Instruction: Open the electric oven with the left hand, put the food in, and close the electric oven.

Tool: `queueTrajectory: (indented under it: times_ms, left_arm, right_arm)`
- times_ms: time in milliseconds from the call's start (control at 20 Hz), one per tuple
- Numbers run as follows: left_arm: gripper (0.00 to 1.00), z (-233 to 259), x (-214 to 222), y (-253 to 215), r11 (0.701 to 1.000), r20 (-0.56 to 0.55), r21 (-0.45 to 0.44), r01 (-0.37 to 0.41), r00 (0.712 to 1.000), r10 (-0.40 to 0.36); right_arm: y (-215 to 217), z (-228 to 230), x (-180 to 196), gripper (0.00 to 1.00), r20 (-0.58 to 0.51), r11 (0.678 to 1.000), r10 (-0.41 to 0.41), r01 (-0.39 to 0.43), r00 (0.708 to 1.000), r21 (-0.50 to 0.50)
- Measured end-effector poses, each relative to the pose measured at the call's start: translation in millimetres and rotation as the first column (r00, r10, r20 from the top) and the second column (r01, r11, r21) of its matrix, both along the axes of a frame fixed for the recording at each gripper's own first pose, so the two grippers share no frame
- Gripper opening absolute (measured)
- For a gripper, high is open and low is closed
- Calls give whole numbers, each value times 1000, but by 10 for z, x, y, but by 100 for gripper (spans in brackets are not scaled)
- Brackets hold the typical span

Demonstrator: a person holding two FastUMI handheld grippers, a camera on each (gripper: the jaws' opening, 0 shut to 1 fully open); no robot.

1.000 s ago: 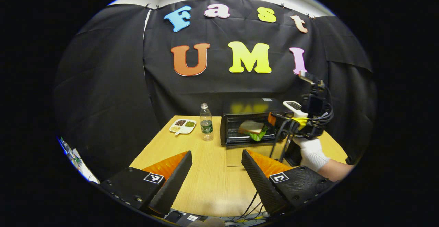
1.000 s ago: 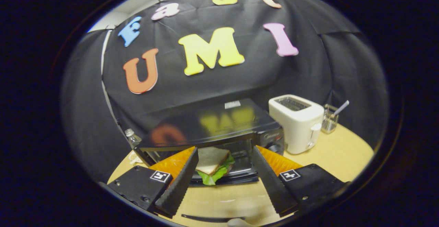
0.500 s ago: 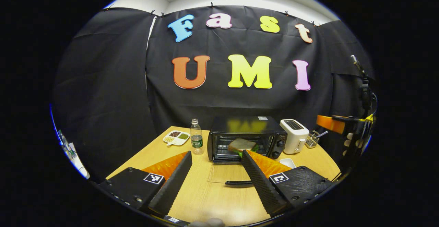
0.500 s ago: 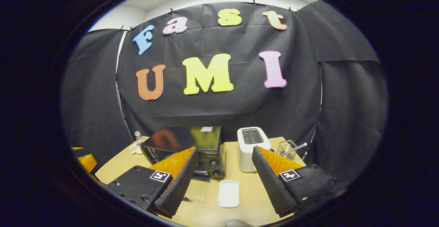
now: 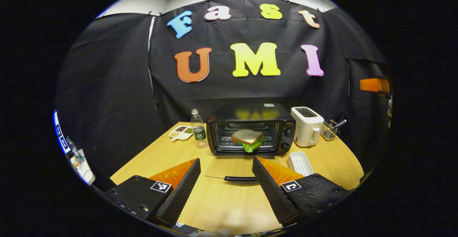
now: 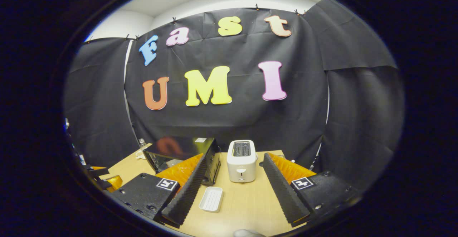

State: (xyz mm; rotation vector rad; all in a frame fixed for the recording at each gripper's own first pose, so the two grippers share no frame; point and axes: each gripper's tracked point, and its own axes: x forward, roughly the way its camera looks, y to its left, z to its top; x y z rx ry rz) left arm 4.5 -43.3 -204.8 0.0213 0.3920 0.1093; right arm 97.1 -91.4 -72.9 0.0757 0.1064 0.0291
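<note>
Two grippers over wooden table [image 5: 222, 201], both spread wide, holding nothing. Oven [image 5: 252, 129] straight ahead of left gripper [image 5: 225, 183], door [image 5: 232, 165] dropped flat between oven and fingertips. Sandwich [image 5: 247, 137] on rack inside oven. Toaster [image 6: 242, 160] dead ahead of right gripper [image 6: 232, 190]; white tray [image 6: 212, 199] just beside its left finger. Bottle [image 5: 198, 127] left of oven.

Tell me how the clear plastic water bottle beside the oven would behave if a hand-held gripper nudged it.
The clear plastic water bottle stands tall and narrow on the wooden table, so a high push would probably tip it. It looks nearly empty, hence likely light and easy to slide. Once down, its round body would probably roll.
</note>
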Motion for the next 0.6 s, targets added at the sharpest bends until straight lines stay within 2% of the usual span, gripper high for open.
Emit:
queueTrajectory:
  times_ms: [50, 150, 200, 250, 350, 400, 450, 500, 550, 600]
  left_arm:
    - [96, -151, -1, -47, 1000, -28, -21, 14, 1000, -15]
    - [96, -443, 28, -148, 997, -74, -72, 39, 996, -44]
    - [96, -607, 51, -179, 995, -98, -91, 45, 994, -54]
    - [96, -788, 42, -190, 993, -122, -107, 51, 991, -64]
    - [96, -1104, 140, -215, 989, -170, -132, 59, 982, -81]
    - [96, -1231, 172, -218, 989, -183, -133, 66, 979, -90]
    - [96, -1369, 219, -226, 989, -203, -128, 73, 974, -98]
    - [96, -1478, 250, -217, 989, -216, -125, 81, 970, -106]
    - [96, -1561, 288, -230, 988, -230, -126, 90, 966, -117]
    - [96, -1636, 322, -232, 988, -240, -123, 95, 963, -122]
  right_arm:
    - [12, 27, -65, 100, -2, 1000, -5, 5, 1000, -3]
    - [57, 30, -182, 100, -19, 1000, -10, 10, 1000, -14]
    - [83, -5, -222, 89, -38, 1000, -13, 13, 999, -18]
    - [83, 9, -281, 100, -47, 999, -27, 26, 999, -29]
    - [66, 94, -386, 100, -41, 997, -59, 57, 997, -58]
    - [68, 93, -428, 90, -45, 995, -71, 68, 996, -72]
    - [78, 88, -470, 100, -54, 994, -81, 77, 995, -83]
    - [80, 81, -504, 90, -63, 992, -93, 87, 994, -91]
    - [87, 77, -533, 100, -70, 991, -102, 96, 992, -93]
    - [89, 71, -559, 100, -76, 990, -112, 105, 991, -91]
